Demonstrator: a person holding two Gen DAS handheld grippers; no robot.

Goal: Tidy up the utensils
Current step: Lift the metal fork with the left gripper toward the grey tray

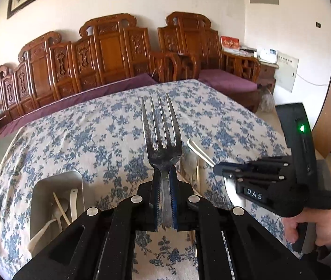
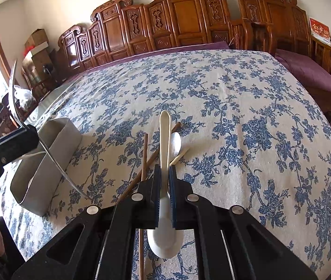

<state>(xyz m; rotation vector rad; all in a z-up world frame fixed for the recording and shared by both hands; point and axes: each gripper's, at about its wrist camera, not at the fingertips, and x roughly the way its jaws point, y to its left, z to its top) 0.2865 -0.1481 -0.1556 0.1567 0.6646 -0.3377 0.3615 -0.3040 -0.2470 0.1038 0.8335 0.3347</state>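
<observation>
Left gripper (image 1: 165,184) clamped on metal fork (image 1: 162,130), tines up, above the utensil holder (image 1: 48,200). Right gripper (image 2: 164,186) pinches white spoon (image 2: 165,140) by the handle over chopsticks (image 2: 144,156). Floral tablecloth (image 2: 247,98) bare beyond. Holder contains white utensils (image 1: 60,207).

1. Left gripper (image 1: 164,196) – black, two-fingered, jaws clamped on the steel fork's (image 1: 162,137) handle, tines pointing forward.
2. Right gripper (image 2: 164,196) – jaws pinching the white plastic spoon's (image 2: 165,175) handle; a bare hand (image 1: 310,226) grips its stock.
</observation>
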